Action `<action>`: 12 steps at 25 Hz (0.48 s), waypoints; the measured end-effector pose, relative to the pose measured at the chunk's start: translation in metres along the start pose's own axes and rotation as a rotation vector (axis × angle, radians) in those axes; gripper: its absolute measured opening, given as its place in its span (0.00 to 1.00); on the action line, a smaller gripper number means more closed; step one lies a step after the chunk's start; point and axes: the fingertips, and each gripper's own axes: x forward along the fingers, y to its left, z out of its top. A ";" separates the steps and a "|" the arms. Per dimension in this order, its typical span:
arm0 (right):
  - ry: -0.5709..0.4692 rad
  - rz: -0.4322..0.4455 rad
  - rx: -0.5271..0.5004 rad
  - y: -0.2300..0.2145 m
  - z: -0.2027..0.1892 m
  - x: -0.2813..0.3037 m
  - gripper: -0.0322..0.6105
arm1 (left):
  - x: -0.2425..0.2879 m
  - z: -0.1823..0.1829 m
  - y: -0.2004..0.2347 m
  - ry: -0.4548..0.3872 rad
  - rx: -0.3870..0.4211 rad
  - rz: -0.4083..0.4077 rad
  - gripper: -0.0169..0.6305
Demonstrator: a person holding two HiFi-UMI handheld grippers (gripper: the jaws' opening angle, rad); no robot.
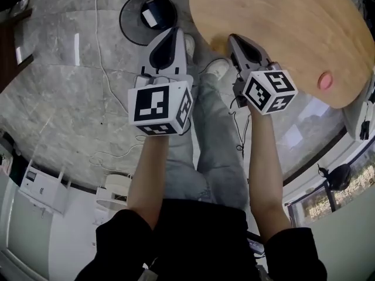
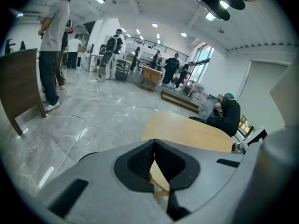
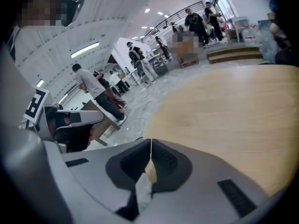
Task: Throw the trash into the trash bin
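Note:
On the grey floor at the top of the head view stands a black round trash bin (image 1: 132, 30), with a white piece of trash (image 1: 150, 17) and something dark inside it. My left gripper (image 1: 175, 31) hovers just right of the bin's rim, its jaws shut with nothing between them (image 2: 154, 142). My right gripper (image 1: 232, 38) is over the near edge of the round wooden table (image 1: 275, 22). Its jaws are shut too, and no object is pinched at the tips (image 3: 151, 142). A small pink thing (image 1: 325, 81) lies on the table near its right edge.
The person's legs and white shoes (image 1: 218, 69) stand between bin and table. A thin white cable (image 1: 98, 45) runs across the floor left of the bin. White equipment (image 1: 35, 183) sits at the lower left. Several people (image 2: 53, 41) stand farther off in the hall.

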 end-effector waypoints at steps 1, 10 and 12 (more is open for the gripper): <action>-0.029 -0.033 0.021 -0.009 0.001 -0.012 0.07 | 0.004 -0.001 -0.014 0.005 0.014 -0.022 0.03; -0.188 -0.255 0.201 -0.102 -0.021 -0.120 0.07 | 0.030 -0.027 -0.138 0.075 0.153 -0.192 0.03; -0.201 -0.318 0.223 -0.125 -0.031 -0.145 0.07 | 0.032 -0.035 -0.164 0.090 0.177 -0.221 0.03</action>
